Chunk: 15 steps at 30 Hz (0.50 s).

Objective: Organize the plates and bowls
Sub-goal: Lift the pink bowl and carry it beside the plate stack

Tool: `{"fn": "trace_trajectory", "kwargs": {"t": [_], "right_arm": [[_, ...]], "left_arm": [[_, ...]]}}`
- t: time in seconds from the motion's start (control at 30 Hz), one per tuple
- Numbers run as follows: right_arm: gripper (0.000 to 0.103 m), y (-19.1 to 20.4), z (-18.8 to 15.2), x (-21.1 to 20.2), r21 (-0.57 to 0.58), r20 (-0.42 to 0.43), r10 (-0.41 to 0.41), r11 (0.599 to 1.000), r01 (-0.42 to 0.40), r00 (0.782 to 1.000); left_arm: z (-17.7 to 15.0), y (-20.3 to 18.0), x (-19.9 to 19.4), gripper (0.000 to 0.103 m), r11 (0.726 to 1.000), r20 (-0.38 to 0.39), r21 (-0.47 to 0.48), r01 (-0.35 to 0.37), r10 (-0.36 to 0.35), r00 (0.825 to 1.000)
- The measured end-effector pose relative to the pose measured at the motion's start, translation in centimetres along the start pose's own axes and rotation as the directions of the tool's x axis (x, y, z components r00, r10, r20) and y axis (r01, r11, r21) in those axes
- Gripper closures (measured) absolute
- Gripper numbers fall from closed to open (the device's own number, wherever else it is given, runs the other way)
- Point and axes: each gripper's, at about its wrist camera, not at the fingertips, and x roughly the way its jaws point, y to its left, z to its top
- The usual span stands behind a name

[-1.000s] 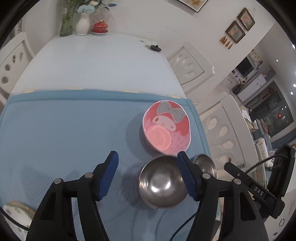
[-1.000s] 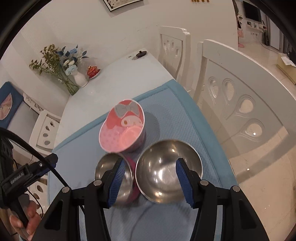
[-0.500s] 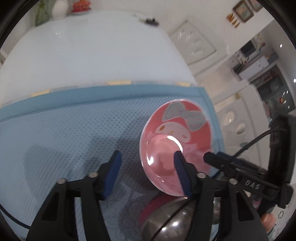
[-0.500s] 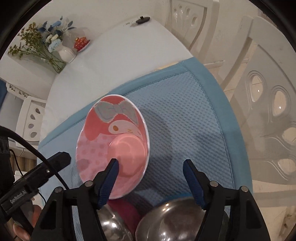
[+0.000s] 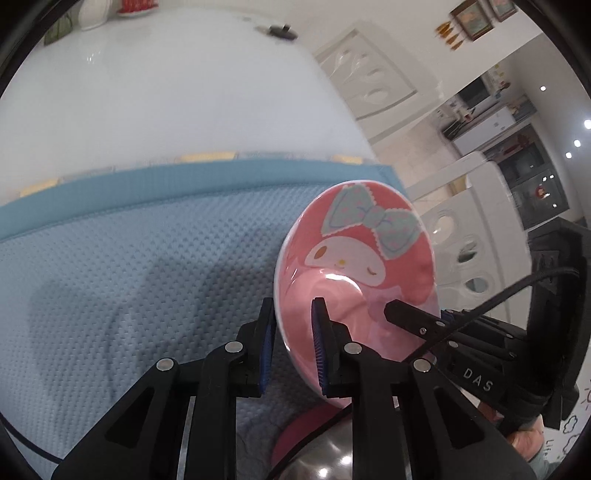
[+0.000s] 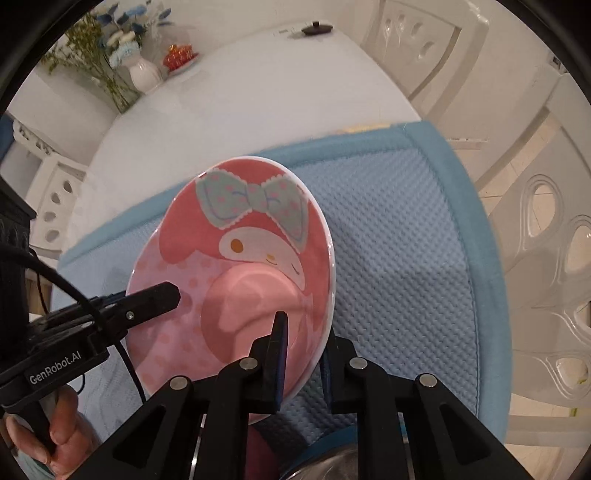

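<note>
A pink cartoon bowl (image 5: 362,266) with a bow-and-rabbit print stands on the blue mat (image 5: 110,277). My left gripper (image 5: 293,339) is shut on its left rim, one finger inside and one outside. My right gripper (image 6: 303,354) is shut on its right rim in the same way; the bowl (image 6: 236,273) fills that view. Each gripper shows in the other's view. A steel bowl (image 5: 325,458) sits below at the frame's bottom edge, mostly hidden, and shows as a sliver in the right wrist view (image 6: 343,465).
The white table (image 5: 166,92) runs beyond the mat, with a white vase (image 6: 144,74), flowers and a red lidded dish (image 6: 179,57) at its far end and a small black object (image 6: 316,28). White chairs (image 6: 546,236) stand along the right side.
Both grippers moved forward from the steel bowls to the pink bowl and closed on its opposite rims. The steel bowls dropped to the bottom edge of view.
</note>
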Motion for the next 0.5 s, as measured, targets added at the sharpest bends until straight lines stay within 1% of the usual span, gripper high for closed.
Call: {"fn": "trace_trajectory", "kwargs": {"t": [0.1,0.23,0.37,0.4,0.5], "right_arm": [[0.088,0.6,-0.2,-1.8,-0.016,0.037,0.006,1.0,-0.005,0.999],[0.088,2.1,-1.6,-5.6,-0.035,0.112,0.027,0.999,-0.023,0.993],[0.088,4.5,-3.9,-9.7,-0.064,0.156,0.074,0.996,-0.064,0.985],[0.087,5.3,-5.0,-10.9,-0.08,0.17,0.085,0.994,-0.073,0.982],[0.086,7.7,-7.8,-13.2,-0.113,0.185,0.109,0.99,-0.089,0.977]], "left_arm": [[-0.4,-0.9,-2.5,0.088,1.0,0.053,0.021,-0.008,0.007,0.999],[-1.8,-2.1,-6.8,0.088,0.999,0.126,0.049,-0.019,0.013,0.992],[-4.9,-2.5,-12.3,0.087,0.998,0.199,0.068,-0.02,0.006,0.98],[-6.1,-2.5,-13.8,0.087,0.998,0.218,0.066,-0.021,0.006,0.976],[-9.2,-2.5,-16.4,0.085,0.999,0.249,0.04,-0.025,0.014,0.968]]}}
